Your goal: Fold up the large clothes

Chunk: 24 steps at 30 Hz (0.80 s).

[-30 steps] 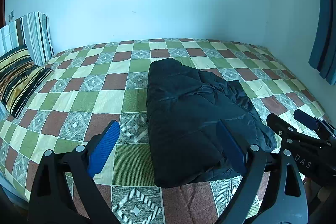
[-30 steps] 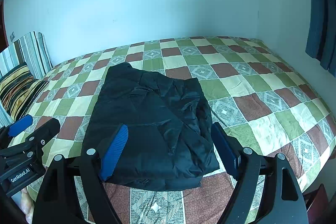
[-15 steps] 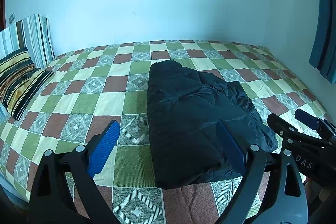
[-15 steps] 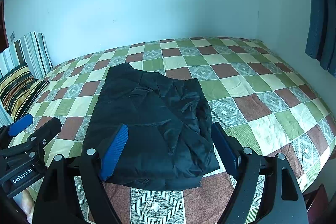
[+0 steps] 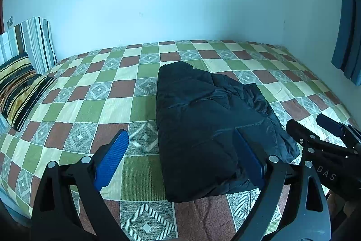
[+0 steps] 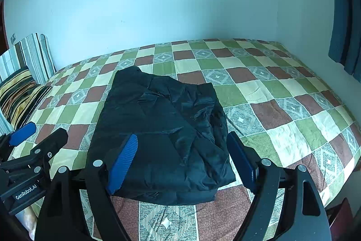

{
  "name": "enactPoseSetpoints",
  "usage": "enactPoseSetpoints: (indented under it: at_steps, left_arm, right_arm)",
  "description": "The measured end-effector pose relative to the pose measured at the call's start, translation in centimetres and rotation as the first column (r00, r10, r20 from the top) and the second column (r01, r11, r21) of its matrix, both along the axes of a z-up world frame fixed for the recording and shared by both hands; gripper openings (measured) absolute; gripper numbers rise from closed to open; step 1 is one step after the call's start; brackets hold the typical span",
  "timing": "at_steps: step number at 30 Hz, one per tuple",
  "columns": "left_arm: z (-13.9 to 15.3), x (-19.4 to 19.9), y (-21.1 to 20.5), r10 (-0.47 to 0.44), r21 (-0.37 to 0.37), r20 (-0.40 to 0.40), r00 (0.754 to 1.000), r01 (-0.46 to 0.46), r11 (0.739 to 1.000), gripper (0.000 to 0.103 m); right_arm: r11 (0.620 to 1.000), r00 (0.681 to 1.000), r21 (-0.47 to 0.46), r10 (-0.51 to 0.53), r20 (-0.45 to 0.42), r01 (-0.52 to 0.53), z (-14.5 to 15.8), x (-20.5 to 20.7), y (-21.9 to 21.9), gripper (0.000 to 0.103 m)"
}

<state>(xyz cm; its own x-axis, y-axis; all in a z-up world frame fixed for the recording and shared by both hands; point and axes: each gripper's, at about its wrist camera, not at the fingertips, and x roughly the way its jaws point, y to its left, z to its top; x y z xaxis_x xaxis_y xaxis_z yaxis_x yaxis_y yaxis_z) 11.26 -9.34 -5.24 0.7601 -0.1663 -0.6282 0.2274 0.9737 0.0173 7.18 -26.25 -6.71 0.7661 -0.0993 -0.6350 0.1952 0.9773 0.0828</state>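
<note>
Although the task names large clothes, only one garment is seen: a black padded jacket [image 6: 160, 134], laid near the front edge of the bed [image 6: 282, 105] on the checked cover. It is already folded into a compact, roughly square bundle, with some loose creasing on its right side. The left gripper [image 5: 180, 159] is held above the near edge, jaws wide apart, nothing between the blue pads. The right gripper [image 6: 182, 162] is likewise spread wide and empty, poised over the bundle's front. Neither is seen touching the cloth. The folding is judged to be finished or nearly so; at most a final tidy of the rumpled right flank is left. Two striped pillows [image 5: 20, 83] are noted at the left.
</note>
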Motion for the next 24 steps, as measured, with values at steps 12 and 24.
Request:
enactPoseSetpoints:
  at_steps: [12,24]
  left_arm:
    - [0.0,-0.5,-0.4,-0.031,0.004,0.024,0.999,0.031,1.000,0.101]
    - [-0.8,0.2,-0.2,-0.038,-0.022,-0.007,0.999,0.038,0.999,0.101]
  right_arm:
    - [1.000,1.000,-0.004,0.004,-0.004,-0.004,-0.3,-0.2,-0.3,0.080]
    - [1.000,1.000,-0.005,0.008,-0.013,-0.008,-0.7,-0.1,-1.1,0.080]
